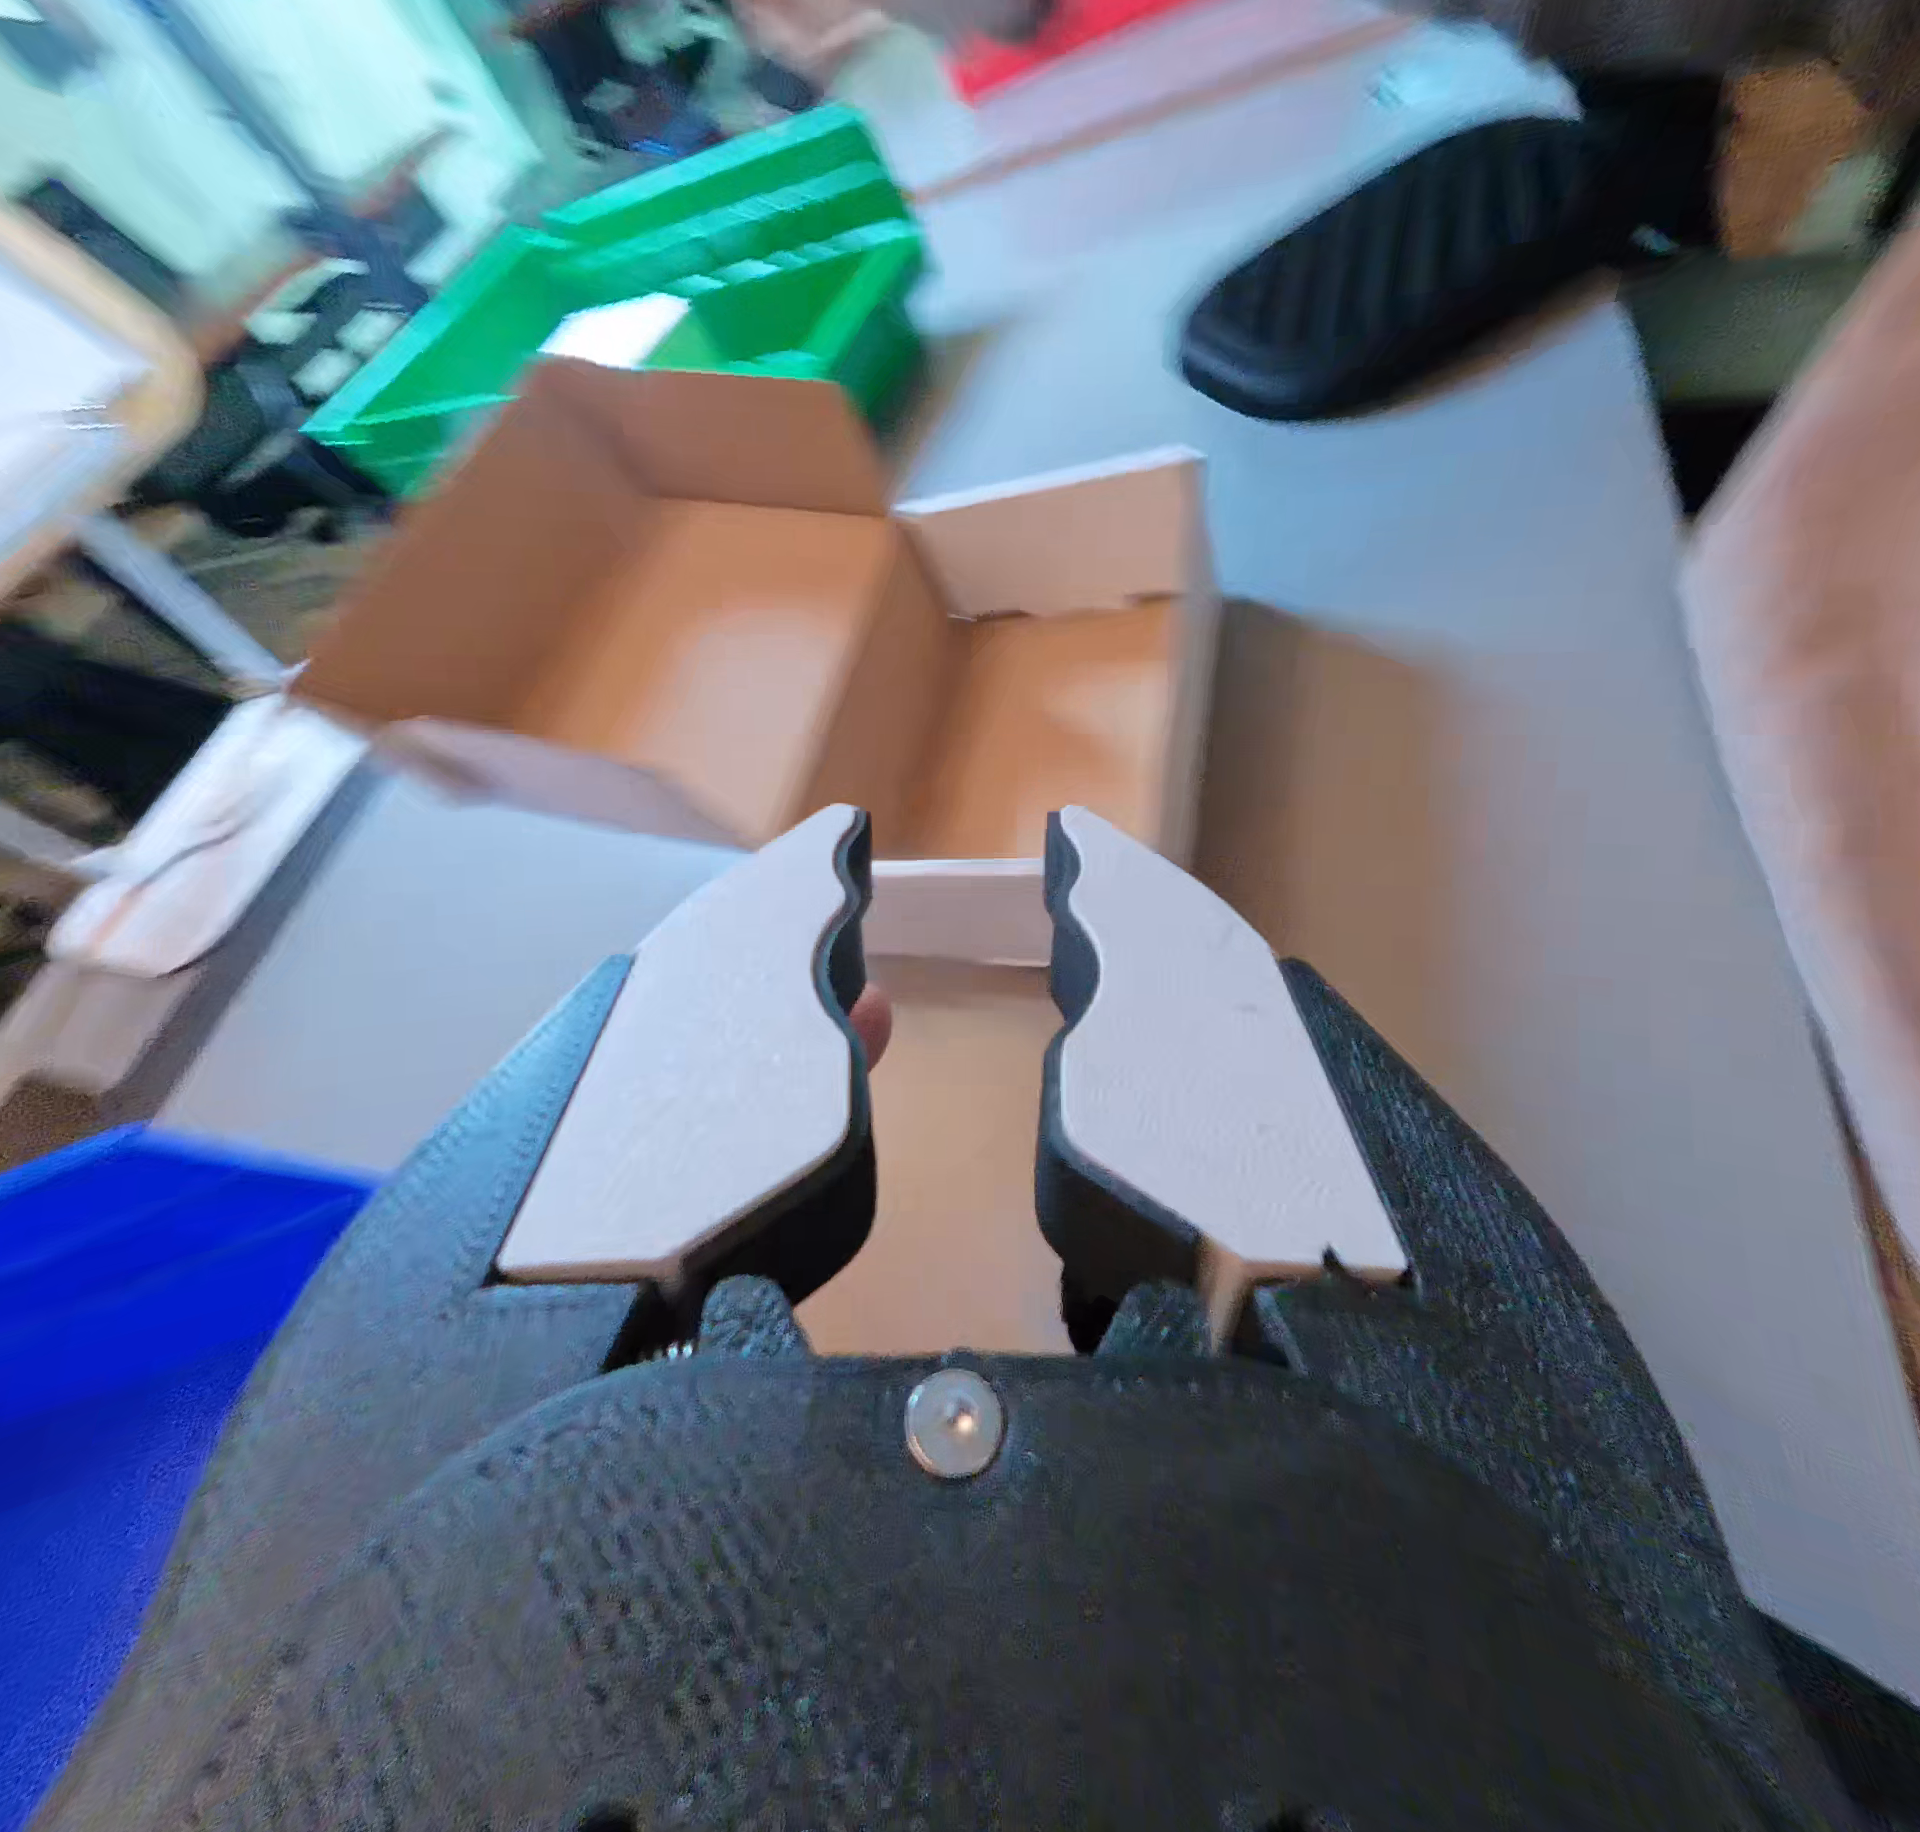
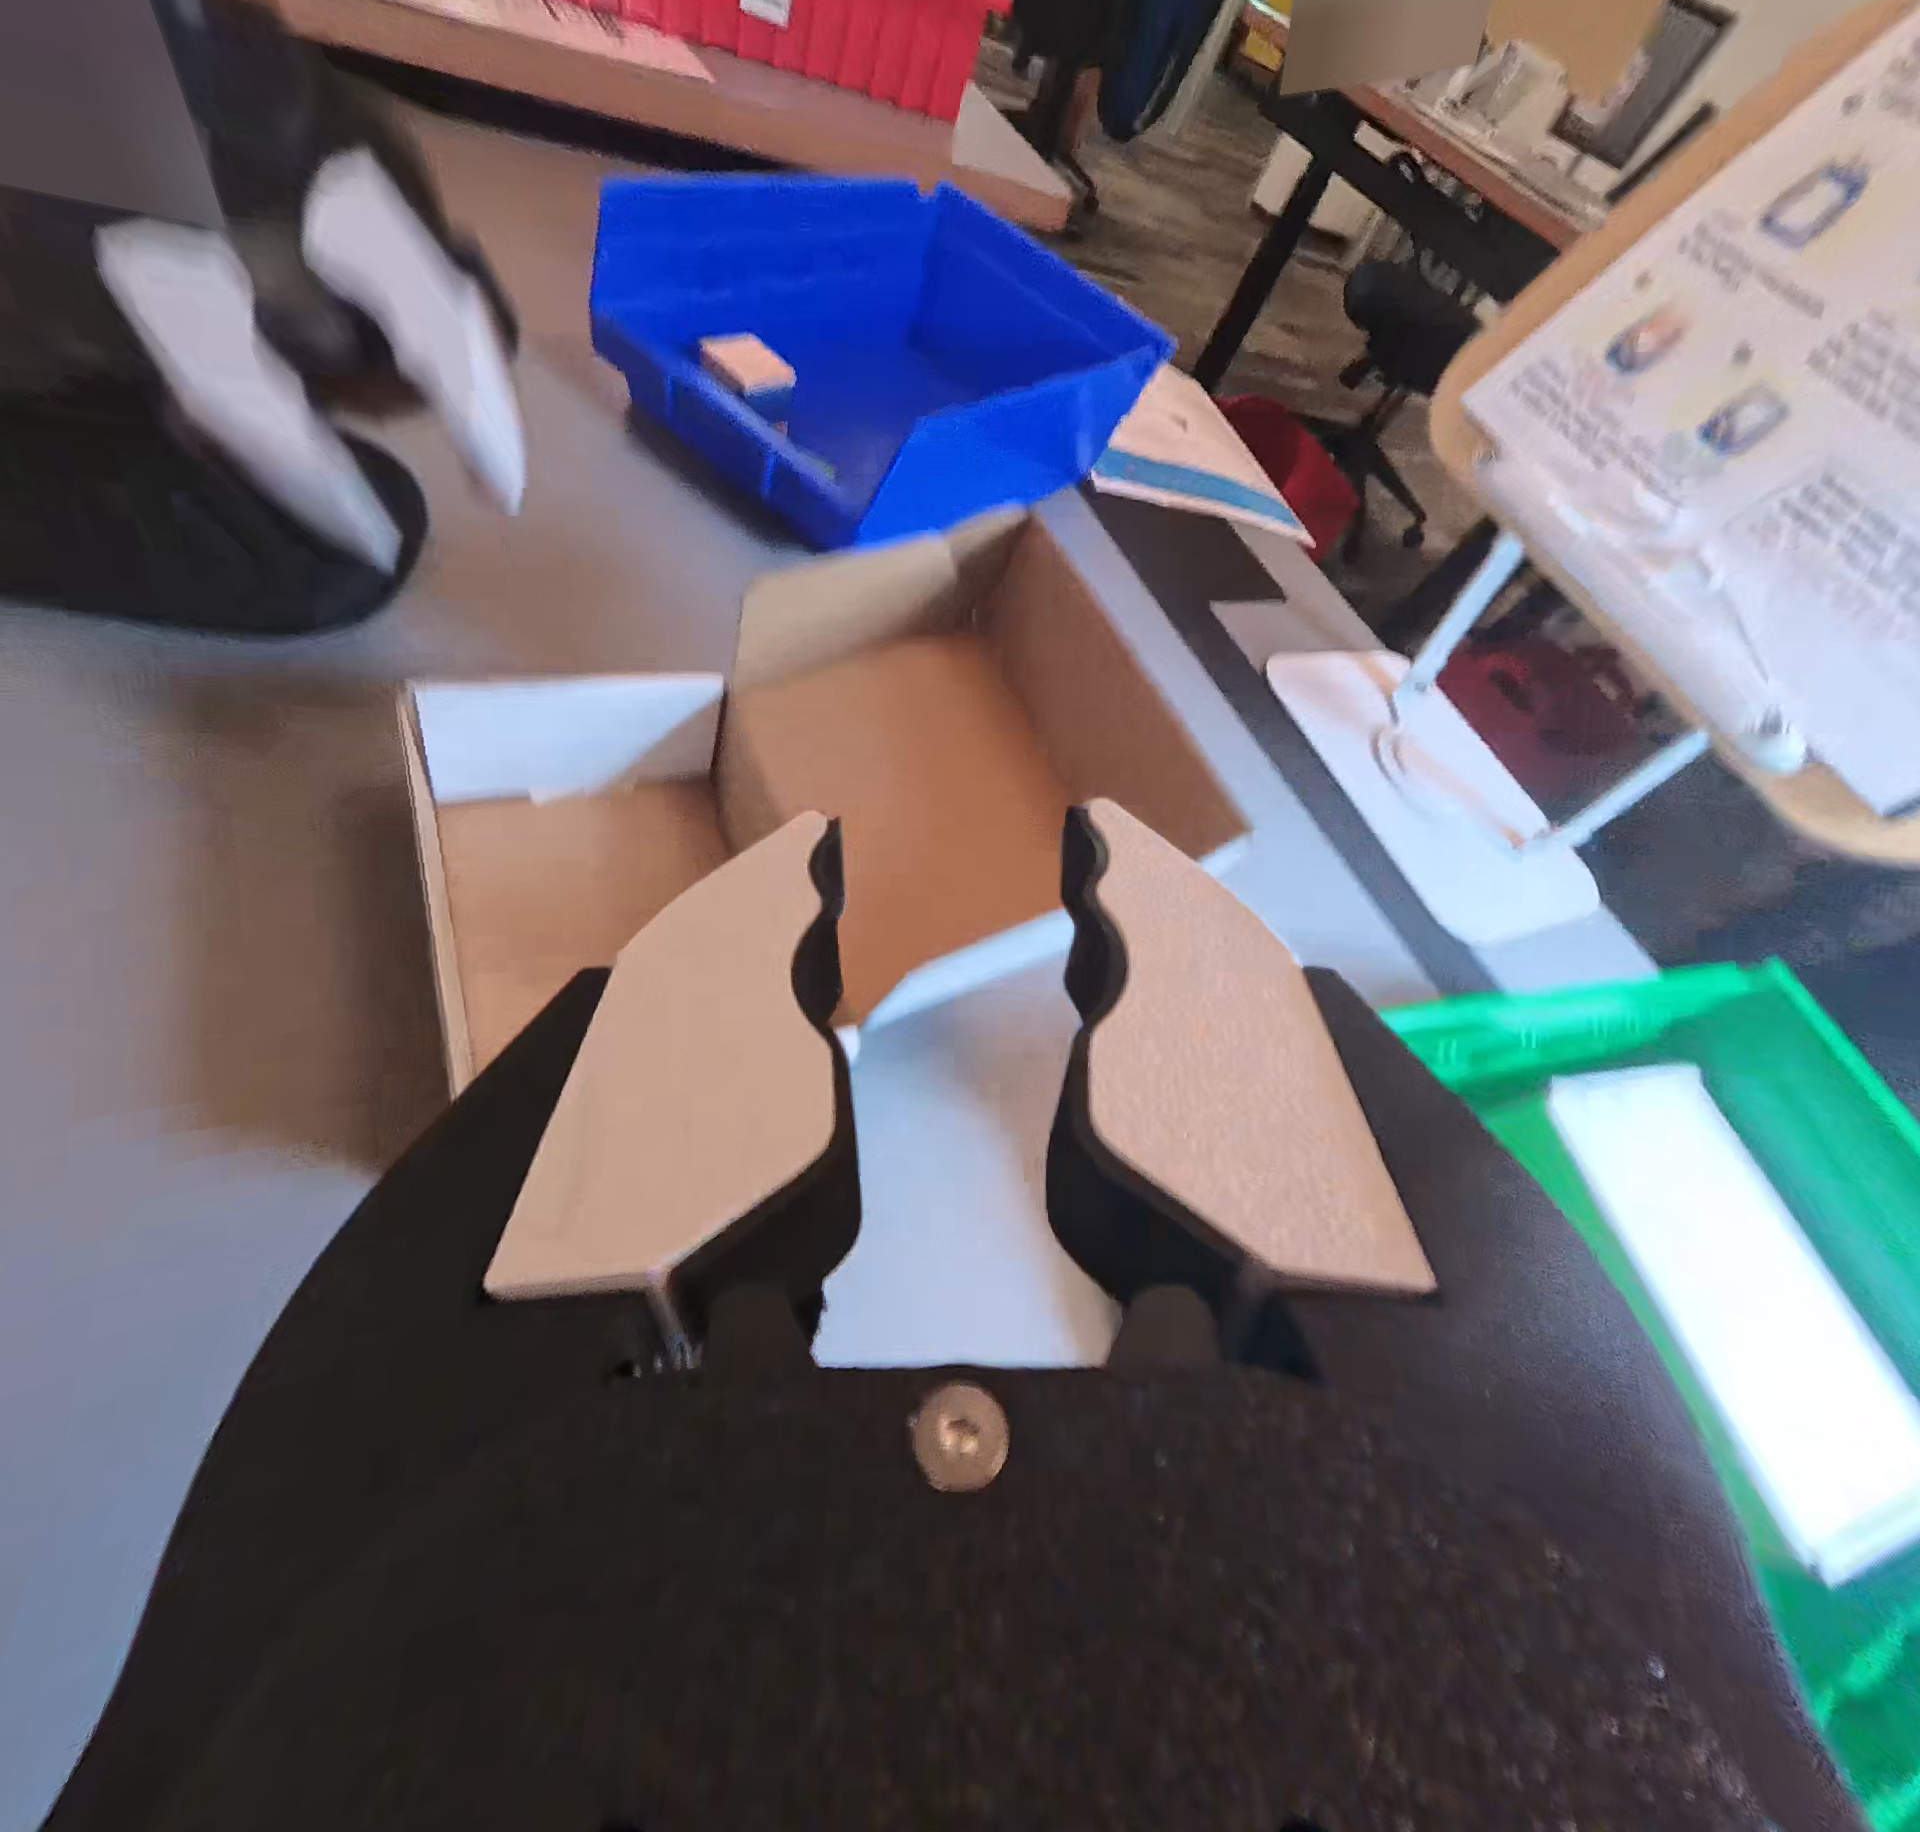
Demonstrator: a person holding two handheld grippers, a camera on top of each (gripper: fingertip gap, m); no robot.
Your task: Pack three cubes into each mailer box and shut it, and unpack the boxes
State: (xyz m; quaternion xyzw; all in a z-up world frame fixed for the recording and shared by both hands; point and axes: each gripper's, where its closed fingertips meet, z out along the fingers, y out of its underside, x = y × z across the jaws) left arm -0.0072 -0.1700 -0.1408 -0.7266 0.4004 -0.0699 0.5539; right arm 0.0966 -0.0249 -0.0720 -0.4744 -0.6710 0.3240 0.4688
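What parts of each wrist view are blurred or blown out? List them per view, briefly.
Left wrist view: left gripper sharp; the open mailer box, green bin and room behind are smeared by motion blur; edges bend from the wide lens. Right wrist view: right gripper sharp; the other gripper's fingers streaked; blue bin softly blurred; the white piece in the green bin is blown out.

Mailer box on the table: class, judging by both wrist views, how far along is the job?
Done: the mailer box stands open, with no cubes visible inside, so it is either unpacked or not yet packed. In hand: nothing; the left gripper and right gripper are open. Left: one cube lies in the blue bin; packing and shutting remain.
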